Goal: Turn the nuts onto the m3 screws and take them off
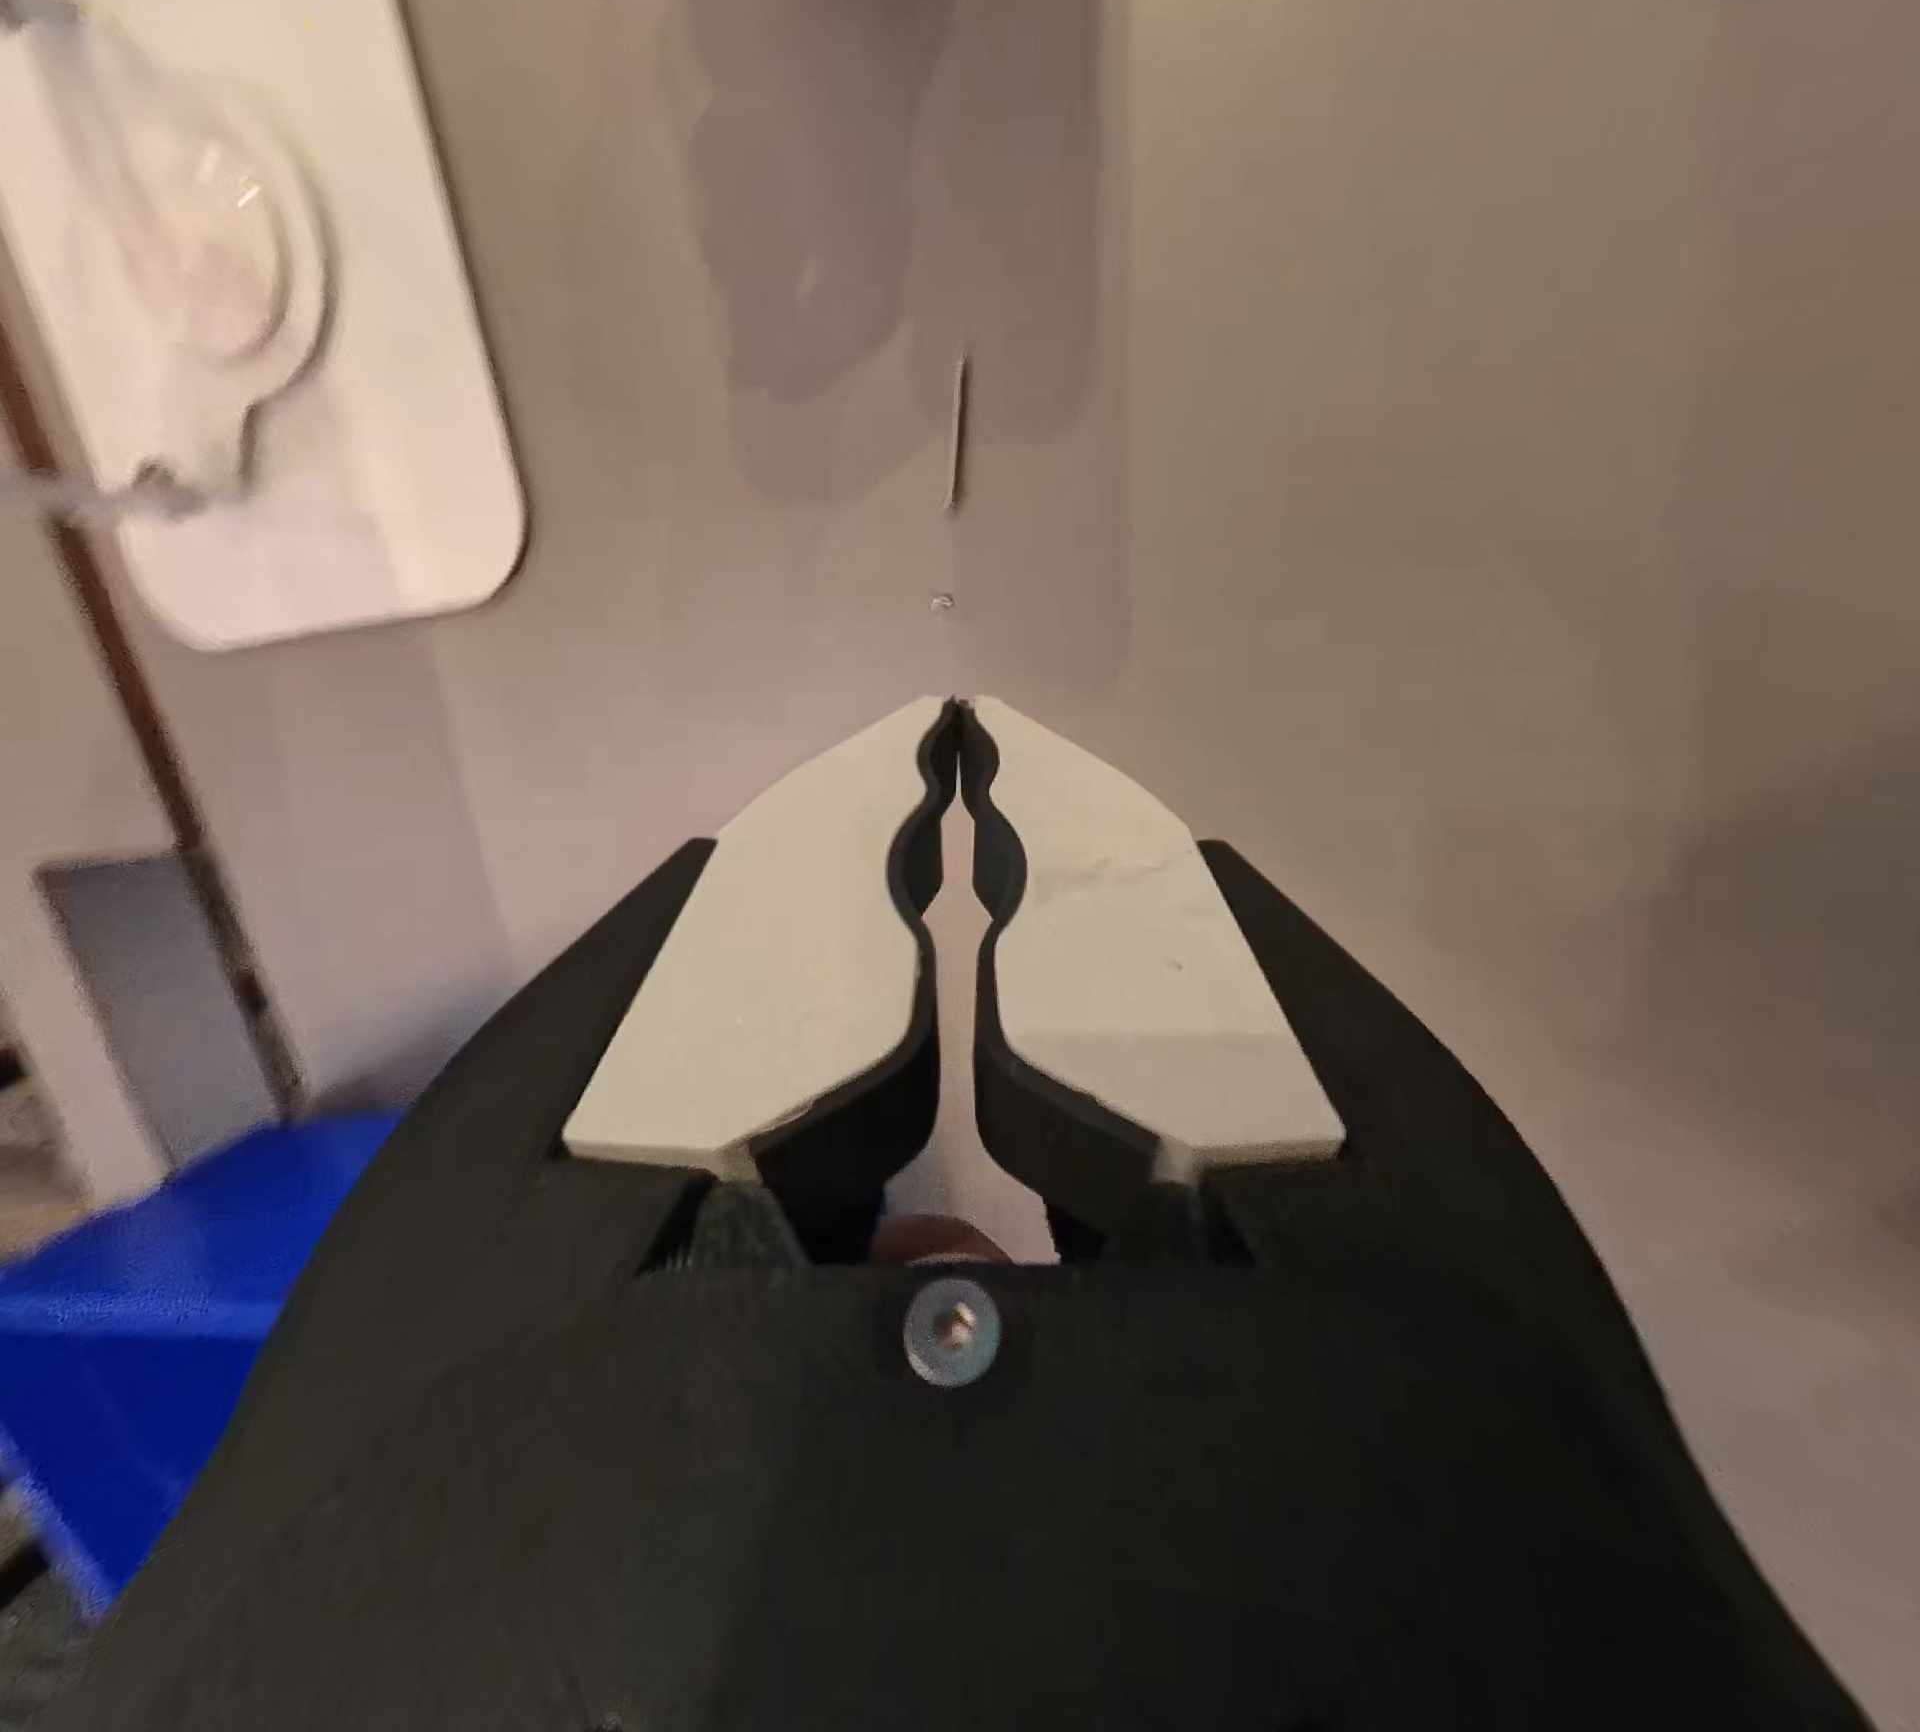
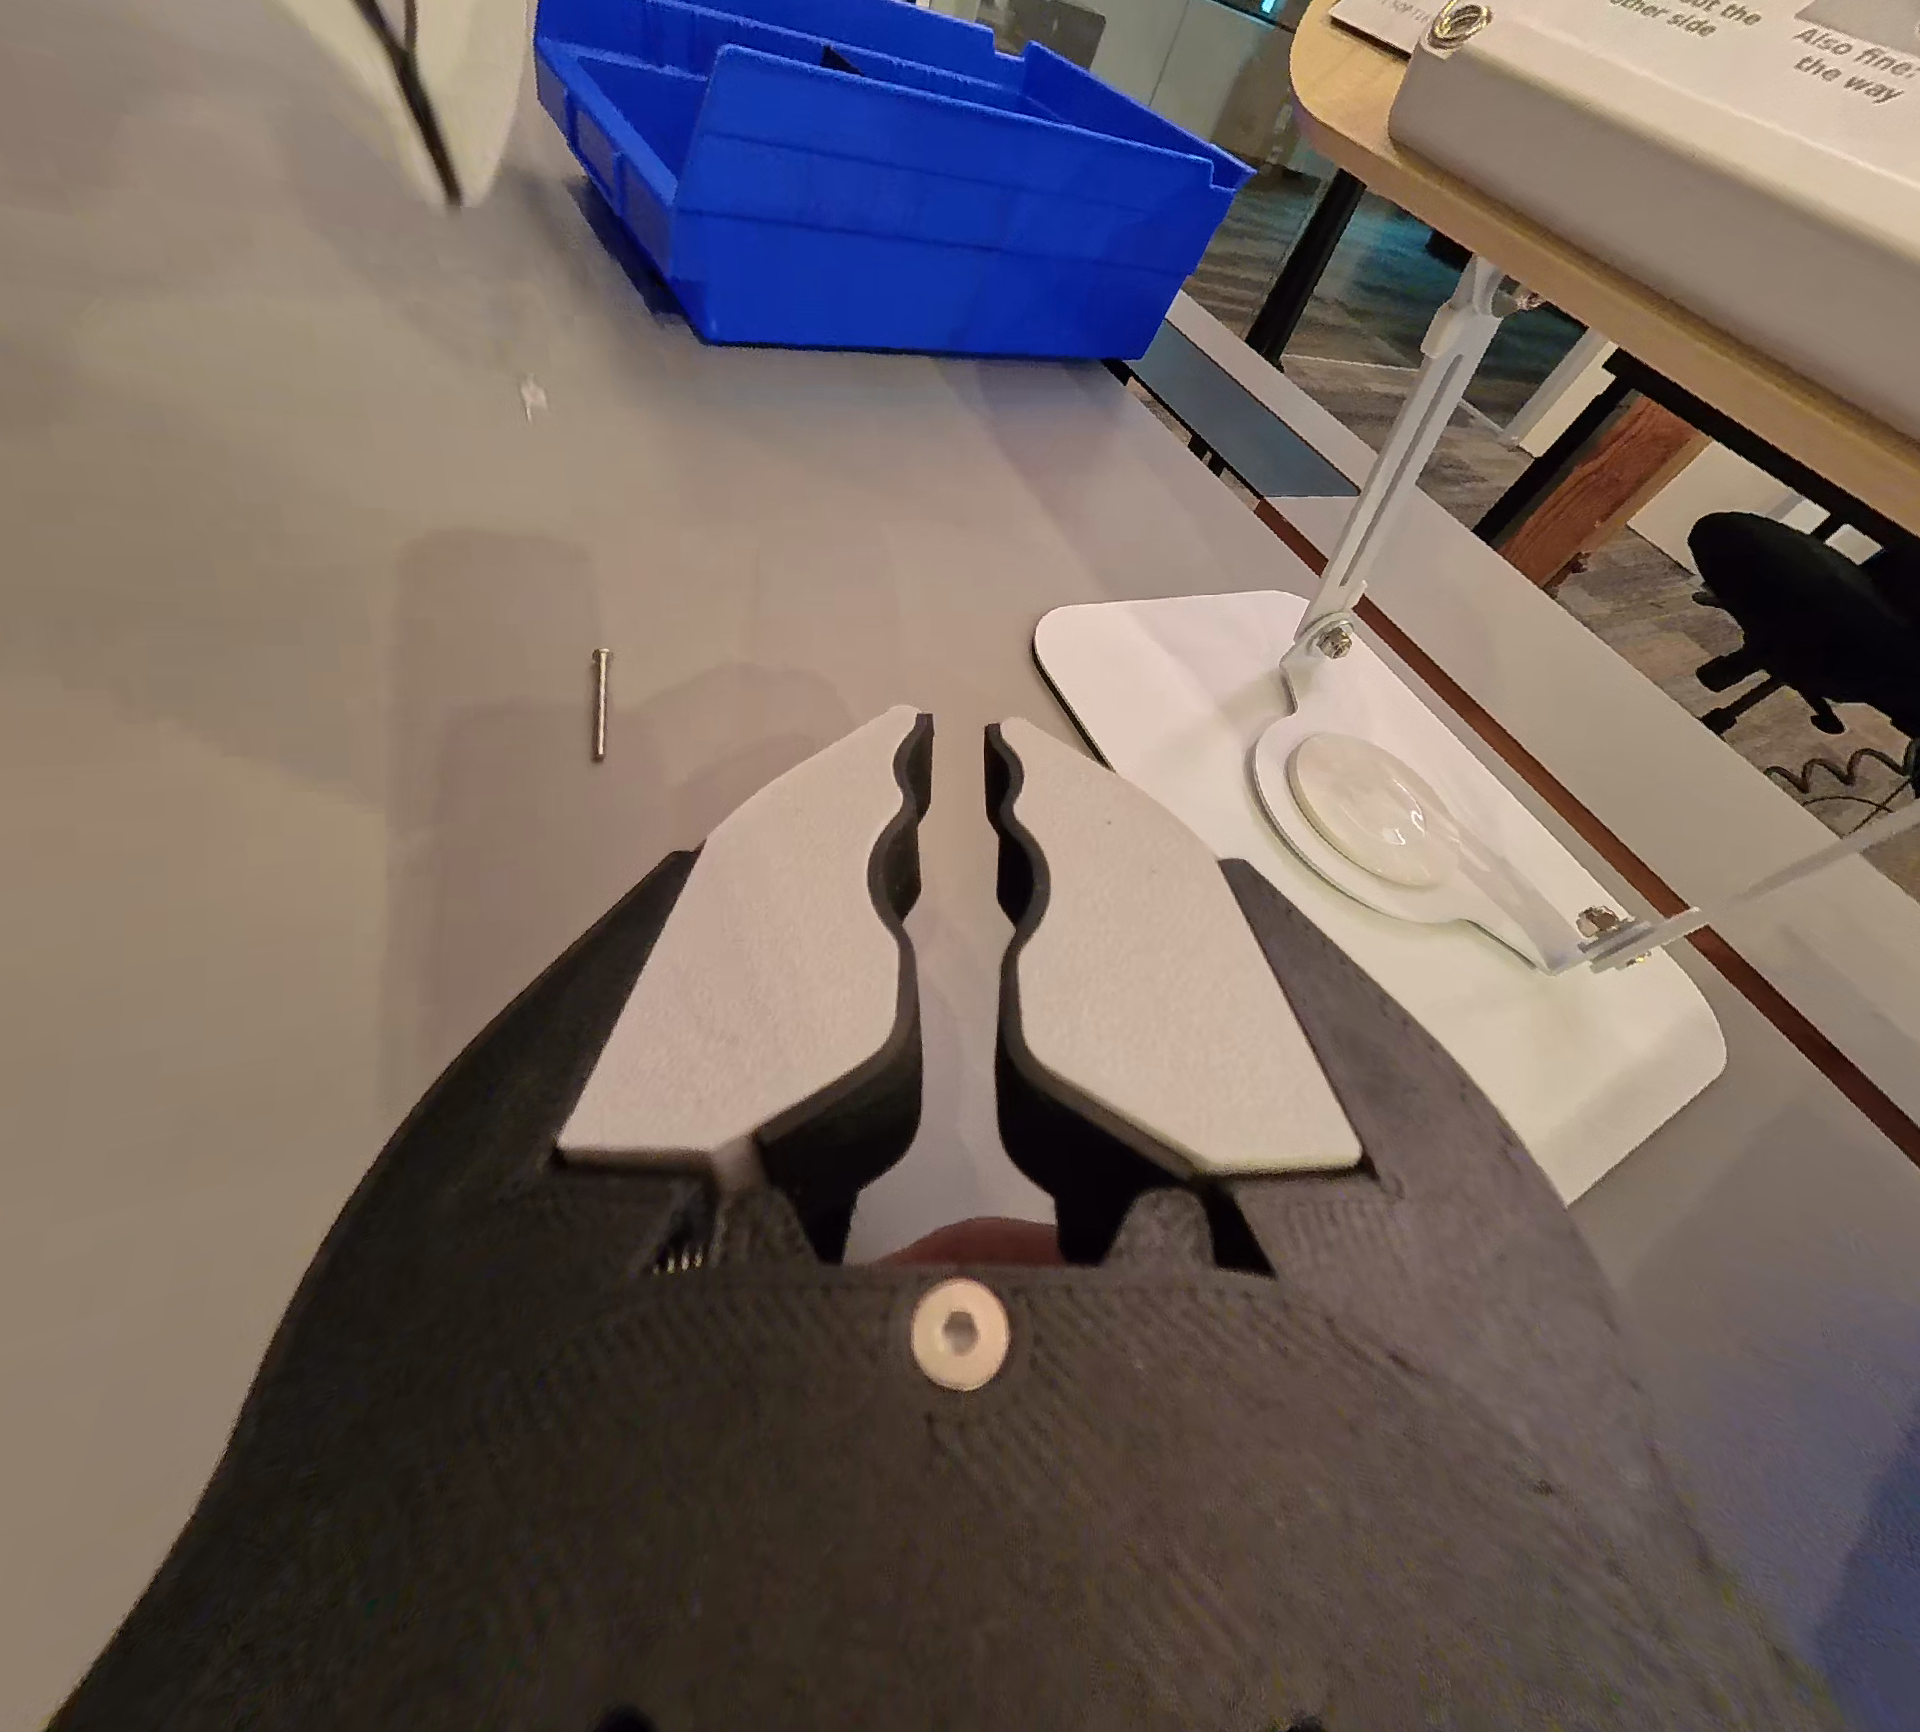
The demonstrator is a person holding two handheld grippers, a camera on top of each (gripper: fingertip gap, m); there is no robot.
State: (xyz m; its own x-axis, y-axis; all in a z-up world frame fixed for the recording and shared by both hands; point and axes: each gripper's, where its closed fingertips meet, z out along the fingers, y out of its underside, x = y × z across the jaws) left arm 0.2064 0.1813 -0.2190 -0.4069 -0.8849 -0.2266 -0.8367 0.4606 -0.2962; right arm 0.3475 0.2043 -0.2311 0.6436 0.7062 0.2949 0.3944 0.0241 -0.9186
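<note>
A thin M3 screw (image 1: 958, 425) lies flat on the grey table (image 1: 1455, 435), straight ahead of my left gripper (image 1: 954, 703). A small nut (image 1: 942, 604) lies between the two, just past the fingertips. The left jaws are shut with nothing visible between them. In the right wrist view the same screw (image 2: 598, 706) lies left of my right gripper (image 2: 958, 732), whose jaws are a little apart and empty. A small blurred bright speck, likely the nut (image 2: 532, 396), lies farther back. The left gripper (image 2: 416, 20) shows blurred at the top left.
A blue bin (image 2: 883, 207) stands at the back of the table and also shows in the left wrist view (image 1: 156, 1319). A white stand base (image 2: 1174, 706) sits at the right near the table edge, holding up an instruction board (image 2: 1714, 72). It also shows in the left wrist view (image 1: 312, 280).
</note>
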